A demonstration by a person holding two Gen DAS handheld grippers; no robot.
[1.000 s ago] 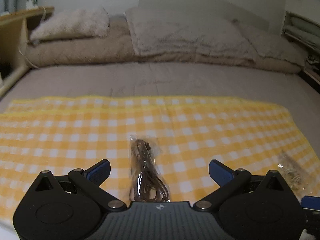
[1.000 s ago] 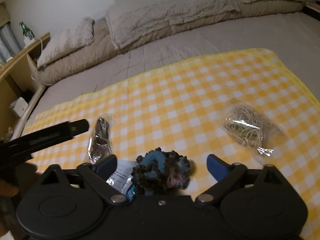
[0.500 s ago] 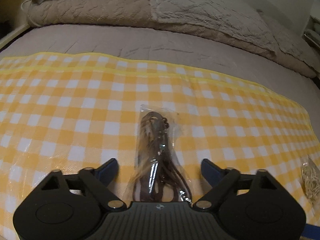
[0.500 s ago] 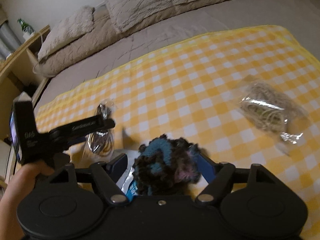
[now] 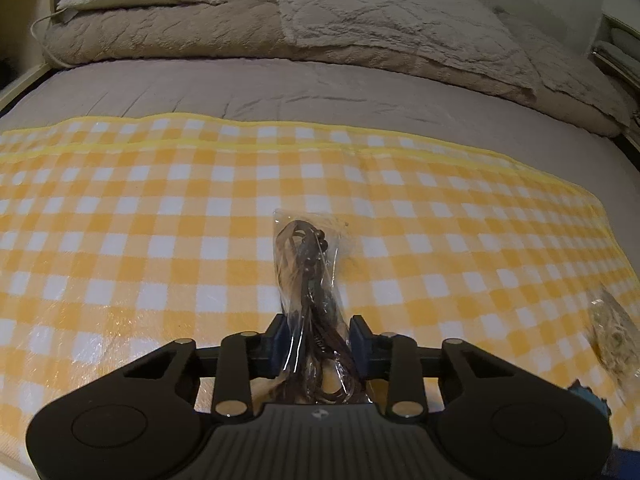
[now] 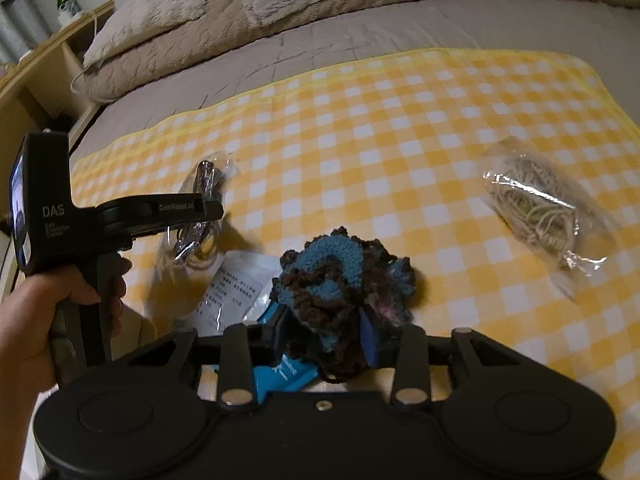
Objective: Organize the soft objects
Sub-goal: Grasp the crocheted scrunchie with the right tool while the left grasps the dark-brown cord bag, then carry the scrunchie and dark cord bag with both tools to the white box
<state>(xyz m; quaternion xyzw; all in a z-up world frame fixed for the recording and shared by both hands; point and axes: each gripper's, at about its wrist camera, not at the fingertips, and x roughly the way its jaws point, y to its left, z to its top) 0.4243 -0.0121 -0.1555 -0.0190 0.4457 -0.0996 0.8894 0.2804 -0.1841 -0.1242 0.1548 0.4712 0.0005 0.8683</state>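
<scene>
Bagged brown cord (image 5: 310,280) clamped in left gripper (image 5: 318,340) (right gripper (image 6: 326,334) likewise tight around crocheted piece (image 6: 340,280)).

Bed (image 5: 280,88) with grey-brown sheet, pillows (image 5: 360,12) and folded blankets at the head. Yellow-white checked cloth (image 5: 160,220) spread across it. On the cloth: bagged brown cord (image 5: 308,264), bagged beige string (image 6: 536,204), crocheted blue-brown piece (image 6: 340,280), white printed packet (image 6: 236,292).
</scene>
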